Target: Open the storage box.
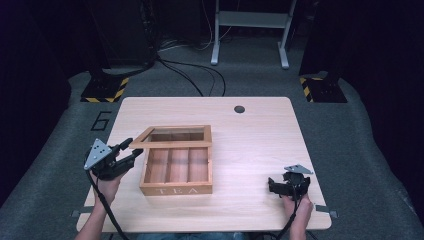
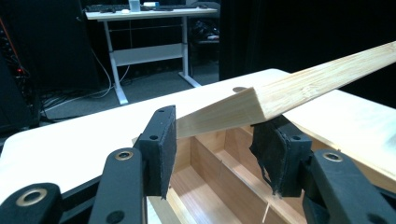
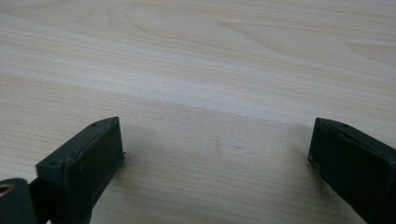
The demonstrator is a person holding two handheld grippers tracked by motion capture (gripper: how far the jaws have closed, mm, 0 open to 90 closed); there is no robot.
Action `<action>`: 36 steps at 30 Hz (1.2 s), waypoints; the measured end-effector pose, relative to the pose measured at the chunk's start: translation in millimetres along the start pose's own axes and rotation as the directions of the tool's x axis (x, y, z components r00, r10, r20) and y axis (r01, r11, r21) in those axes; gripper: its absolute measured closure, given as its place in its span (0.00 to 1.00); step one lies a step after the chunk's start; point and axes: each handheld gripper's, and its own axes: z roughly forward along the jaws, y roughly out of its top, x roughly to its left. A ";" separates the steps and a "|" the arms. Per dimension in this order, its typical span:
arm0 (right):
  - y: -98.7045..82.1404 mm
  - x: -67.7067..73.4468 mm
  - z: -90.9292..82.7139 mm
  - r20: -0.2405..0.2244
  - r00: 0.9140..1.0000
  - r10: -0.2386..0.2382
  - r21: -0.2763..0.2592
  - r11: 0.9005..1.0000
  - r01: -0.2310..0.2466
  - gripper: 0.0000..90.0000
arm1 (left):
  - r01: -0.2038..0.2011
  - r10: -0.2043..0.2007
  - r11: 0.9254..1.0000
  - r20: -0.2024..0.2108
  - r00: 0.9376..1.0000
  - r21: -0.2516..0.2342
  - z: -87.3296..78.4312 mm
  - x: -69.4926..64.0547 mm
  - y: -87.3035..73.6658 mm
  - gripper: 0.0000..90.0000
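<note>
A wooden tea box (image 1: pixel 176 189) marked TEA stands left of centre on the table (image 1: pixel 250 145), with three bare compartments (image 2: pixel 219 186). Its framed lid (image 1: pixel 172 144) is tilted up from the box. My left gripper (image 1: pixel 132 148) is at the lid's front left corner. In the left gripper view the lid corner (image 2: pixel 261 100) pokes in above the gap of the left gripper (image 2: pixel 215 140) and rests against the right pad (image 2: pixel 275 149); the jaws stand apart, open. My right gripper (image 1: pixel 274 186) lies on the table at the near right, open over bare wood (image 3: pixel 215 154).
A dark round grommet (image 1: pixel 239 109) sits near the table's far edge. A white desk frame (image 1: pixel 250 30) stands behind on the grey floor, with cables (image 1: pixel 200 75) and two stand bases with hazard tape (image 1: pixel 105 90) (image 1: pixel 322 90).
</note>
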 end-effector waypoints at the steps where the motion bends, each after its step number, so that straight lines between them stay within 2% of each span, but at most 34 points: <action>1: 0.0 0.1 -0.1 0.000 1.000 0.002 0.001 1.000 -0.002 0.03 | -0.003 0.003 1.000 0.000 1.000 0.004 -0.7 -0.8 -1.7 0.55; 14: 0.0 -0.1 0.0 0.000 1.000 -0.002 0.000 1.000 0.002 0.03 | 0.018 -0.018 1.000 0.056 0.998 0.007 -4.9 -2.1 -30.5 0.47; 20: 0.0 0.2 -0.1 0.000 1.000 0.003 0.001 1.000 -0.003 0.03 | 0.022 -0.023 1.000 0.068 0.997 0.014 -5.6 -3.9 -42.6 0.44; 29: 0.0 -0.2 0.0 0.001 1.000 -0.001 -0.001 1.000 0.001 0.03 | 0.022 -0.027 0.998 0.098 0.995 0.052 -7.5 -6.5 -56.8 0.43; 36: 0.0 -0.3 0.0 0.000 1.000 -0.001 -0.003 1.000 0.001 0.03 | 0.041 -0.050 0.996 0.117 0.992 0.080 -4.2 -6.5 -67.8 0.39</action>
